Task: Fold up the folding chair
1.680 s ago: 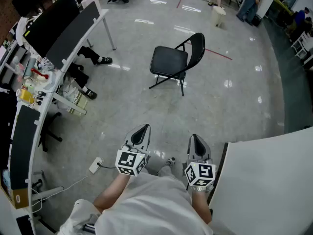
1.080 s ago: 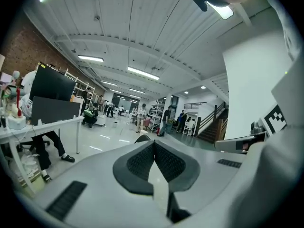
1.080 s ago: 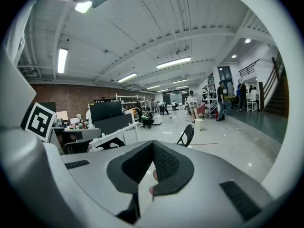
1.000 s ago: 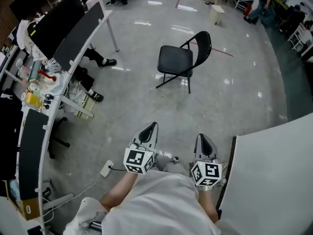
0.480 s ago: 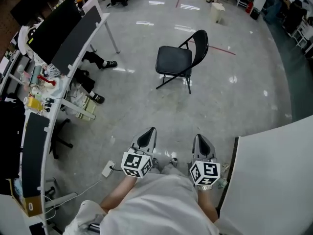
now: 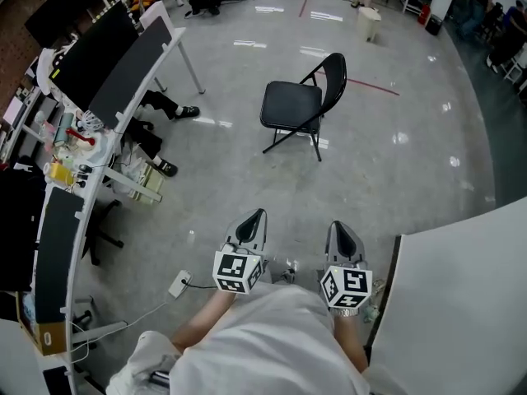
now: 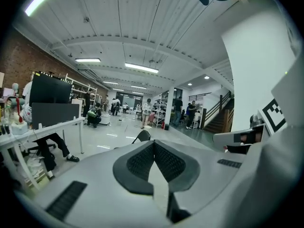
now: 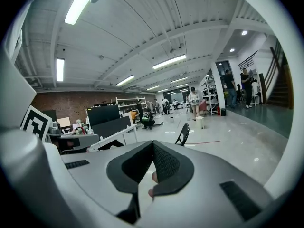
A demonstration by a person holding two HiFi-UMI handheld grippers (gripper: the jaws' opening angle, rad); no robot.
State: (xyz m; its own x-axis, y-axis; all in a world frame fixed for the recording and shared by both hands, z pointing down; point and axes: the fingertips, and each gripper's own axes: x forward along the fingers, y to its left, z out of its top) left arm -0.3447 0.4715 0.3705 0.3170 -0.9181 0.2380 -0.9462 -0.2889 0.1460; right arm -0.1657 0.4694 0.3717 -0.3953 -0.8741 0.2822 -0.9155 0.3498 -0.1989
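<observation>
Well, the folding chair (image 6: 296, 105) stands open on the glossy grey floor (image 6: 247, 179), all four legs down, its black seat flat and its black backrest upright on the side away from the person. It is well apart from both tongs, with bare floor between.

Both tongs are held low in front of the person's body, side by side and pointing roughly toward the chair. The left tongs (image 6: 256, 215) are clenched, the ribbed pads meeting at the tip with nothing between them (image 7: 153, 144). The right tongs (image 6: 340, 225) are clenched too, tips together and empty (image 8: 152, 144). Each carries its marker cube at the rear, just above the person's pale sleeves.

From the left gripper view the chair (image 7: 141, 136) shows small, just above the closed tips; from the right gripper view it (image 8: 183, 133) sits a little to the right of the tips.

Off to the left runs a long white table (image 6: 175, 28) with dark screens and clutter on it, and someone's legs (image 6: 160, 99) in dark shoes stretch out beneath. A white power strip (image 6: 179, 284) lies on the floor near the left tongs, and a large white board (image 6: 461, 303) fills the lower right.
</observation>
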